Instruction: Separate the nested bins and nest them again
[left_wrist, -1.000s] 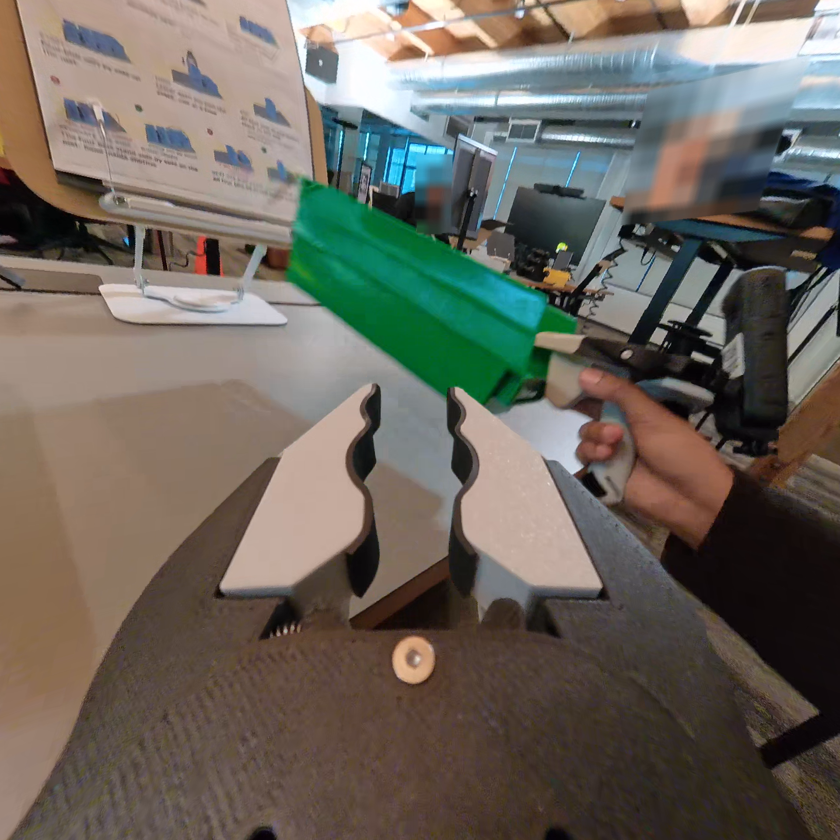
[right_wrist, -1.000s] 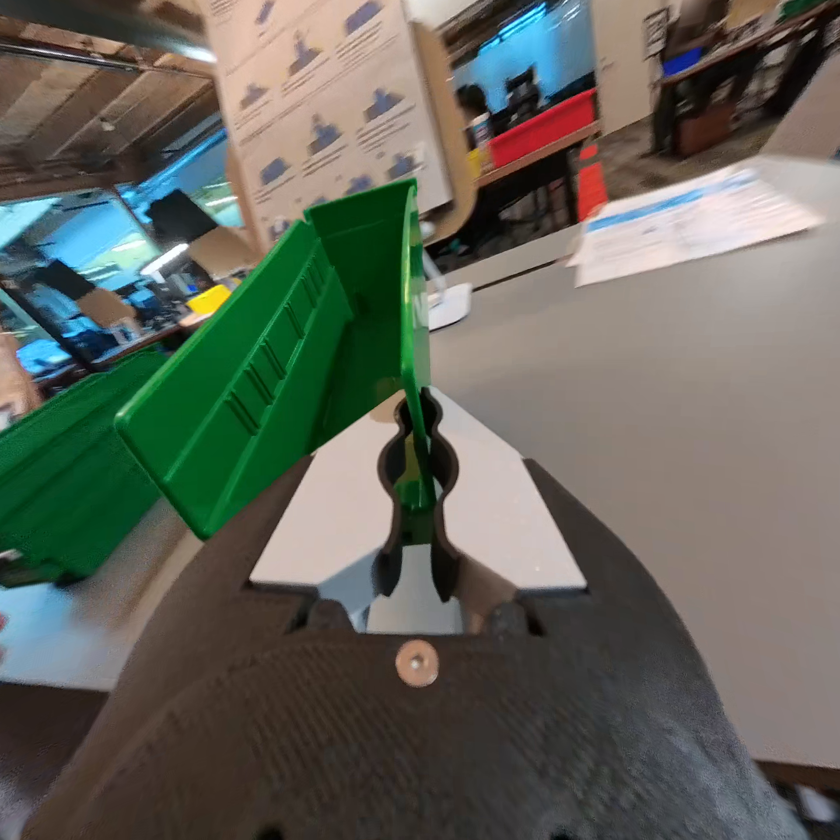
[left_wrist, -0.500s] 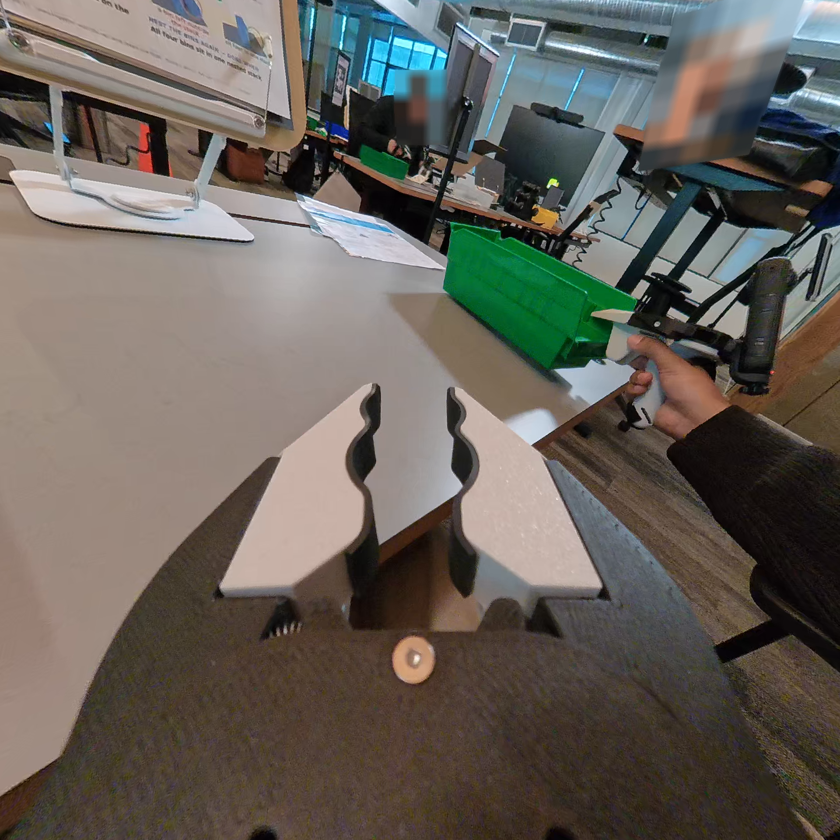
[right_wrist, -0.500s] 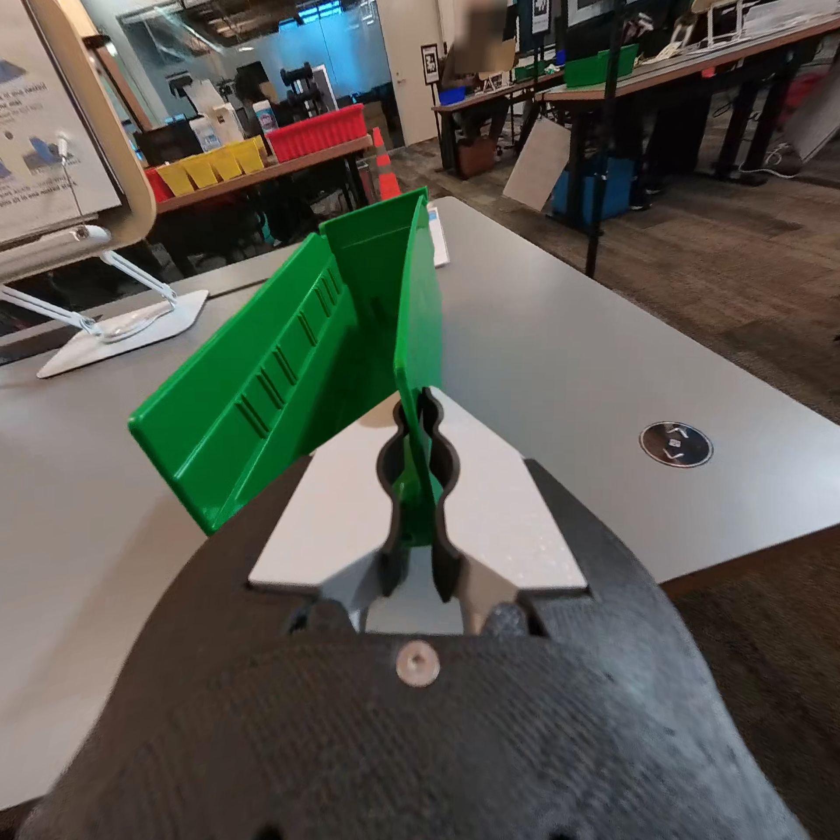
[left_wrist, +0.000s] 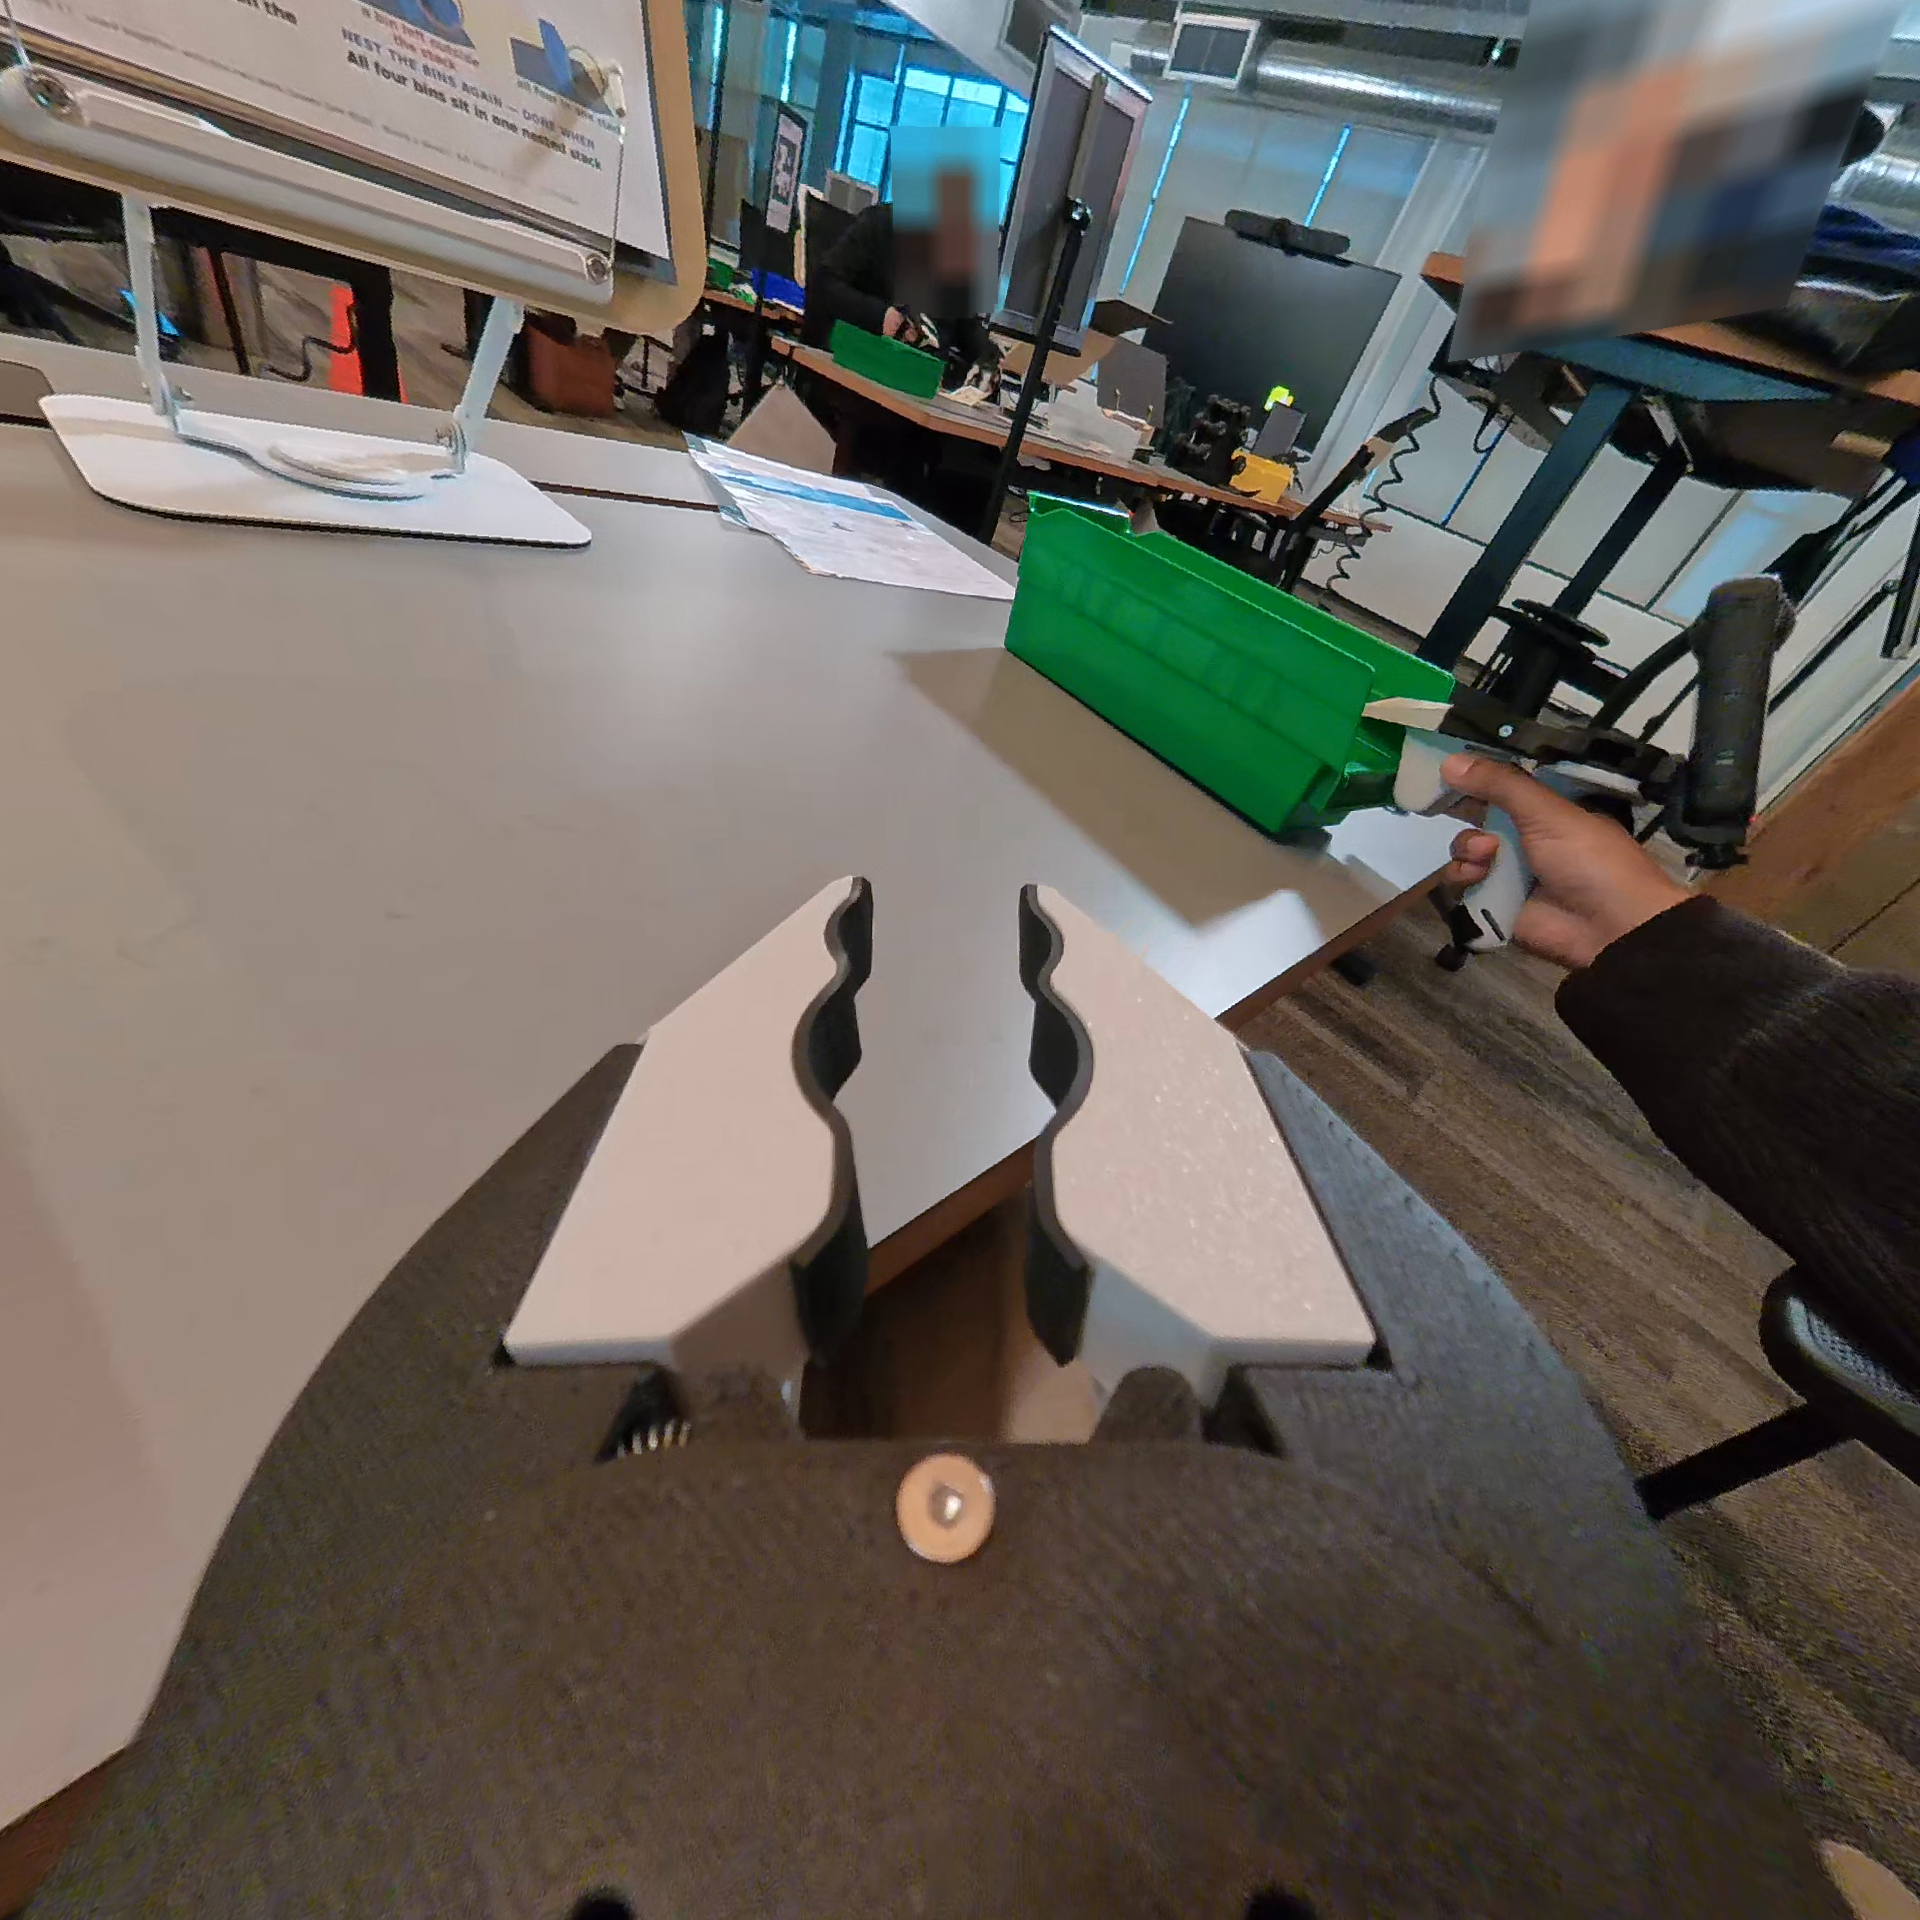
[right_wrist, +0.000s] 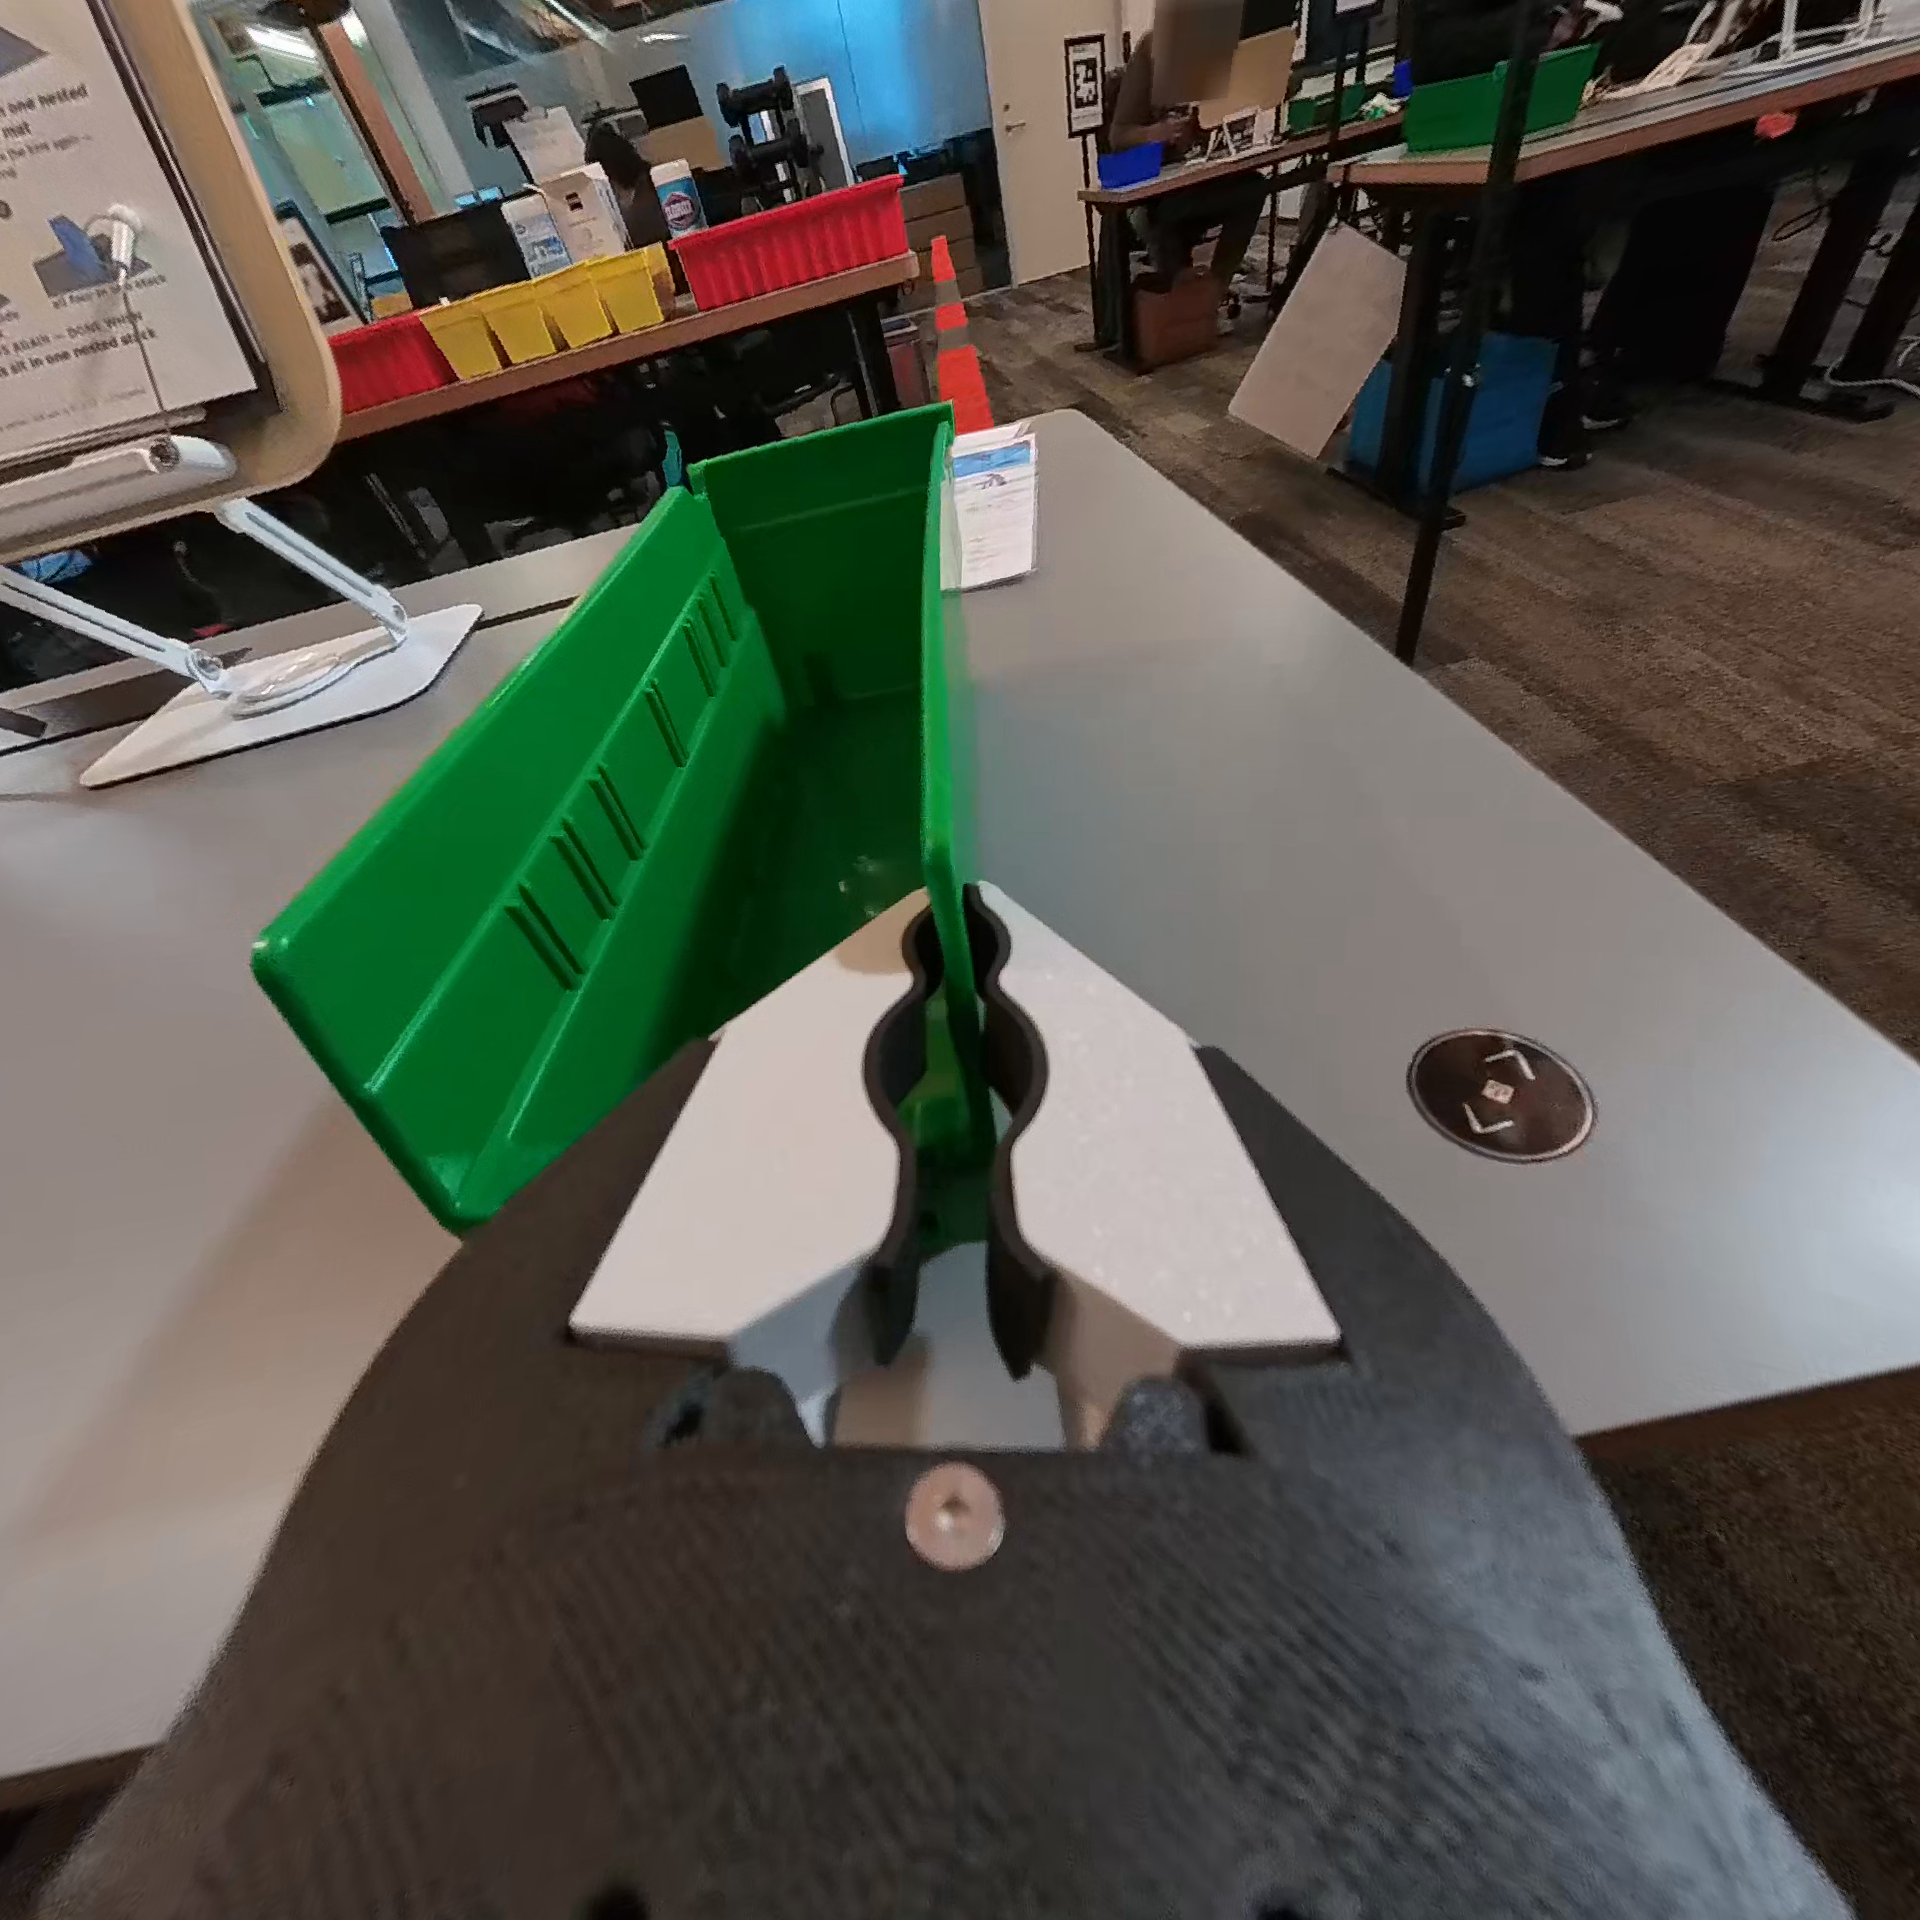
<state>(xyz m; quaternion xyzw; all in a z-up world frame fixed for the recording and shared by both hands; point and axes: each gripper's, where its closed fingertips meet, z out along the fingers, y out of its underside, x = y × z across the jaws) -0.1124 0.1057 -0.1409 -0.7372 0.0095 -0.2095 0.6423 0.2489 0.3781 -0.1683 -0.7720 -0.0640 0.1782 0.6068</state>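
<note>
One long green bin (left_wrist: 1195, 665) sits low on the grey table (left_wrist: 416, 831) near its right front corner. My right gripper (right_wrist: 951, 904) is shut on the bin's right side wall (right_wrist: 940, 727), with the open inside of the bin (right_wrist: 644, 831) to its left. It also shows in the left wrist view (left_wrist: 1403, 717), held by a person's hand (left_wrist: 1538, 862). My left gripper (left_wrist: 945, 904) is open and empty, above the table's front edge, well left of the bin. No other bins show on this table.
An instruction board on a white stand (left_wrist: 312, 478) is at the table's back left. A paper sheet (left_wrist: 852, 530) lies behind the bin. A round black grommet (right_wrist: 1499, 1093) is set in the table right of the bin. An office chair (left_wrist: 1829, 1382) is at the right.
The right gripper has brought the green bin down from mid-air to the table's right front part. The left gripper has stayed open and empty, and its view has tilted down.
</note>
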